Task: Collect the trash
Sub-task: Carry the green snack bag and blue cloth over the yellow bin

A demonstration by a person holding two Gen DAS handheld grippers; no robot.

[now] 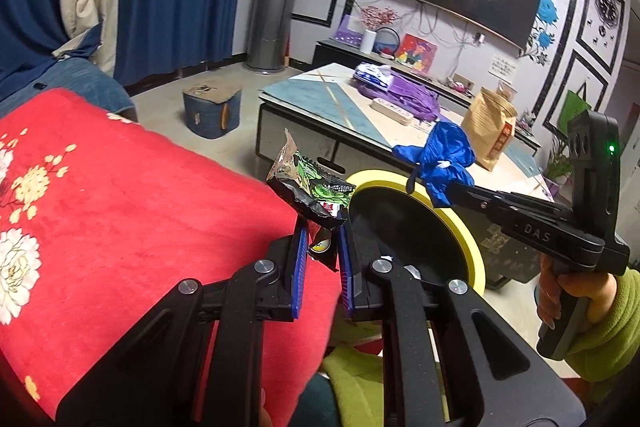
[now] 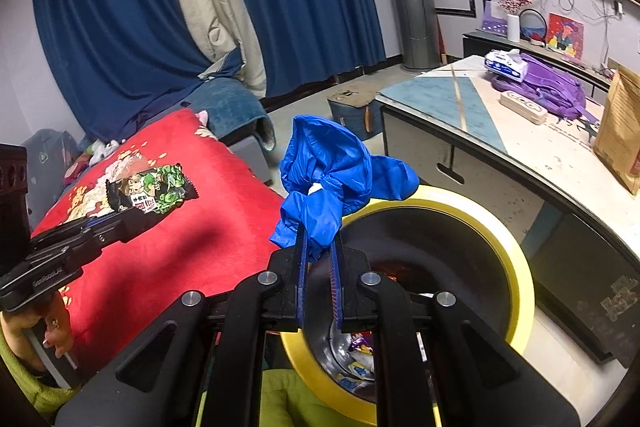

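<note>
L gripper (image 1: 323,227) w/ wrapper (image 1: 310,187) pinched

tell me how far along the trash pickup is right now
Done: some wrappers already lie in the yellow-rimmed bin. In hand: the left tool is shut on a snack wrapper, and the right tool is shut on a crumpled blue bag, both near the bin's mouth. Left: dropping both in. Whether anything on the table counts as trash, I can't tell.
</note>
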